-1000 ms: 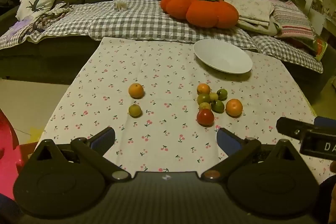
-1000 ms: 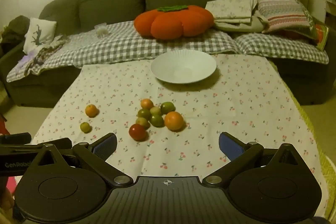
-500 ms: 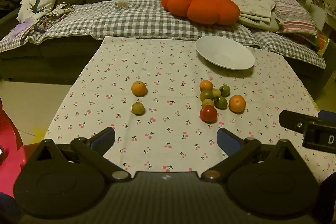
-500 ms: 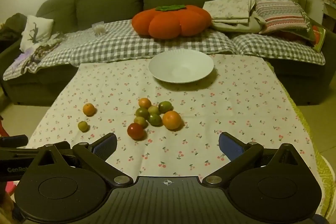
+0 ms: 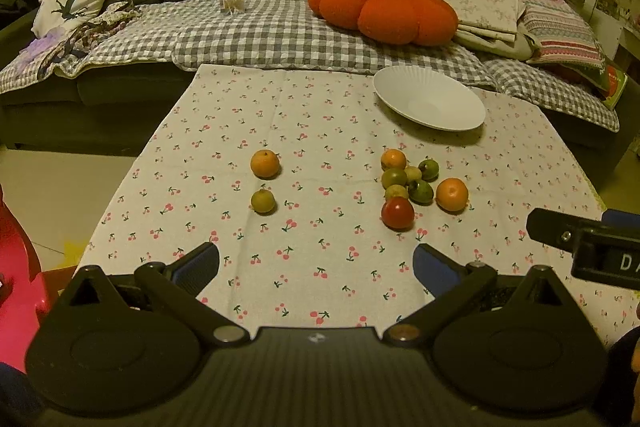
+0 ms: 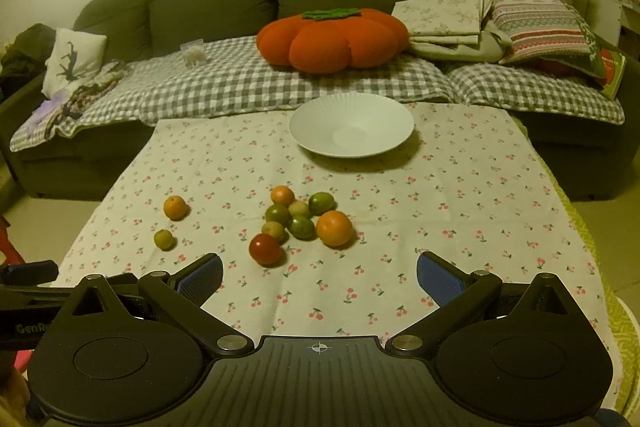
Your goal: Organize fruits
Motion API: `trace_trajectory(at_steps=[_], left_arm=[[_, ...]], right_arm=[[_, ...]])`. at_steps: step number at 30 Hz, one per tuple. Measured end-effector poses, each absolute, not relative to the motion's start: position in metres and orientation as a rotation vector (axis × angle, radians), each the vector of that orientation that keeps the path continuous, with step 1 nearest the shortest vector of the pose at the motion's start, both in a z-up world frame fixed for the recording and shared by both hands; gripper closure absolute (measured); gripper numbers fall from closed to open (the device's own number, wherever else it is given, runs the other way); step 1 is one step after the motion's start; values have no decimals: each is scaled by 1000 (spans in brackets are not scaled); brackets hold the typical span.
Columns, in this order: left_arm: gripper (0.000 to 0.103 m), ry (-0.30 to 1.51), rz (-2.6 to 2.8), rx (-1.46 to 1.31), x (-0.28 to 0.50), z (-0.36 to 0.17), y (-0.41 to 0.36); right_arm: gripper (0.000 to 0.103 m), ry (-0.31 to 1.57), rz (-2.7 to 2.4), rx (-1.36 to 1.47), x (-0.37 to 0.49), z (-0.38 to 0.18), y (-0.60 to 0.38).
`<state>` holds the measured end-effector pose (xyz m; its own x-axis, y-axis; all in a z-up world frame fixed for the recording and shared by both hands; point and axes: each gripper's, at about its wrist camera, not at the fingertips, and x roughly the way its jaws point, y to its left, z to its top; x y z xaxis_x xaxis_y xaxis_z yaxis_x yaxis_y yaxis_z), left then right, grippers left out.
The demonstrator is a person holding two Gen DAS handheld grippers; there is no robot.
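Note:
A cluster of several small fruits lies mid-table: a red one (image 5: 397, 212) (image 6: 264, 249) nearest me, a large orange one (image 5: 452, 193) (image 6: 334, 227), green and yellow ones between. Apart to the left lie an orange fruit (image 5: 264, 163) (image 6: 175, 207) and a yellow-green fruit (image 5: 262, 201) (image 6: 163, 239). An empty white plate (image 5: 452, 115) (image 6: 384, 143) stands at the far side. My left gripper (image 5: 316, 265) and right gripper (image 6: 320, 277) are both open and empty, held above the near table edge, short of the fruits.
A cherry-print cloth (image 5: 320, 131) covers the table. Behind it stands a dark sofa with a checked blanket (image 5: 256, 31), an orange pumpkin cushion (image 5: 384, 11) and folded pillows (image 5: 560, 27). A red object (image 5: 16, 267) is at the left edge.
Both grippers have drawn back and risen slightly, so the table sits a little farther off in view. The fruits and plate have not moved. Jaws stay open.

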<state>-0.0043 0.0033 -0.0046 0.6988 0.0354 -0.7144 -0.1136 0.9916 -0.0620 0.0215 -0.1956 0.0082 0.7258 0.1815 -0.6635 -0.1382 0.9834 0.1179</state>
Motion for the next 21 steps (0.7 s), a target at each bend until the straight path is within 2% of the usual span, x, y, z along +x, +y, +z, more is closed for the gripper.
trace_trajectory(at_steps=[21], left_arm=[[1,812,62,-101,-3,-9,0]], right_arm=[[0,769,178,69,26,6,-194]])
